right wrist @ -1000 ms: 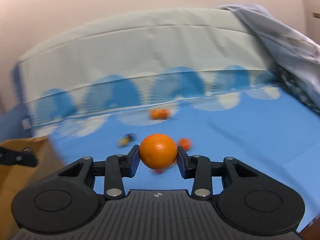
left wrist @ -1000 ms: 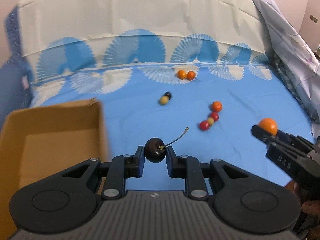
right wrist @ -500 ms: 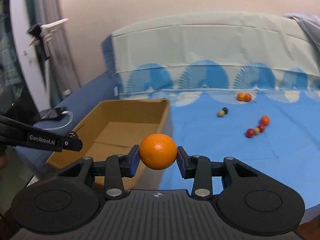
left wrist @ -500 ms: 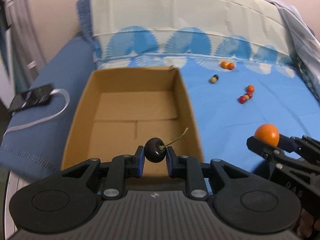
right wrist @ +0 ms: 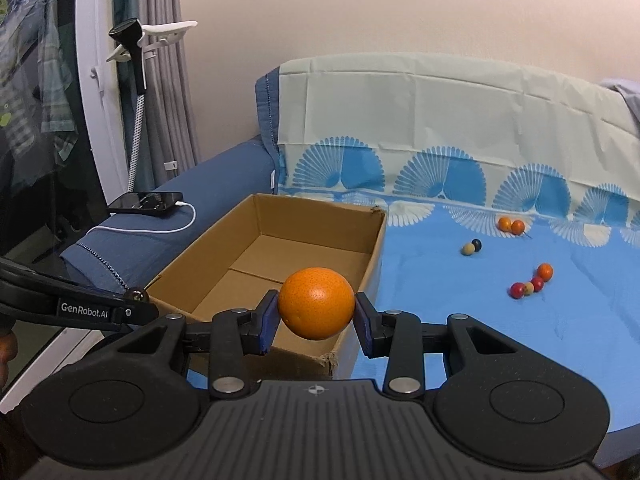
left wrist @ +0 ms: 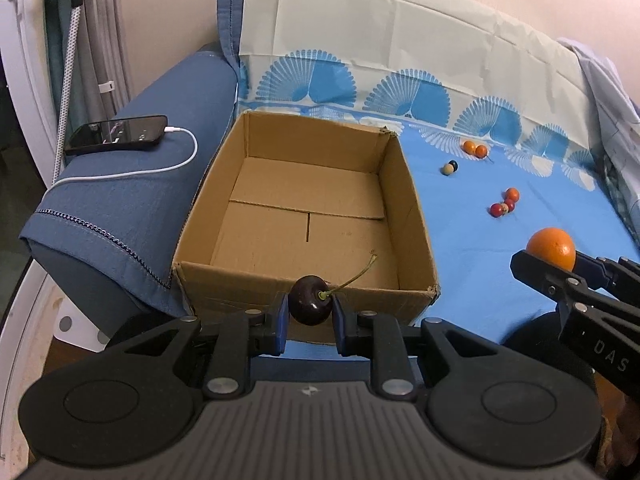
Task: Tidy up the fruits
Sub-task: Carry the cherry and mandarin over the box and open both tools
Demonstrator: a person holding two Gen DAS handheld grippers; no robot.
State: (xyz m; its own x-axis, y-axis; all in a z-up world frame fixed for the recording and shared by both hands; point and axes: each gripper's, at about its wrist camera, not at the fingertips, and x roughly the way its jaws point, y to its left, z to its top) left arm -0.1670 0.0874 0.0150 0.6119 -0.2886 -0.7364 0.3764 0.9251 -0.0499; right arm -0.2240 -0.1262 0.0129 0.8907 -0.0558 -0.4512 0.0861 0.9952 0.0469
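My left gripper (left wrist: 309,312) is shut on a dark cherry (left wrist: 310,305) with a green stem, held just before the near wall of an open cardboard box (left wrist: 304,286). My right gripper (right wrist: 316,316) is shut on an orange (right wrist: 316,303), held near the box's near right corner (right wrist: 312,356). The orange also shows in the left wrist view (left wrist: 551,247), right of the box. The box holds nothing. Several small fruits lie on the blue sheet: an orange pair (left wrist: 475,148), a tan and dark pair (left wrist: 449,167), a red cluster (left wrist: 505,204).
A phone (left wrist: 116,134) on a white cable lies on the blue sofa arm (left wrist: 132,200) left of the box. A pale cloth covers the sofa back (left wrist: 400,40). A lamp stand and curtain (right wrist: 140,80) stand at the far left.
Both grippers have swung left and pulled back from the scattered fruit toward the box, each holding its fruit. The whole box and the phone now show.
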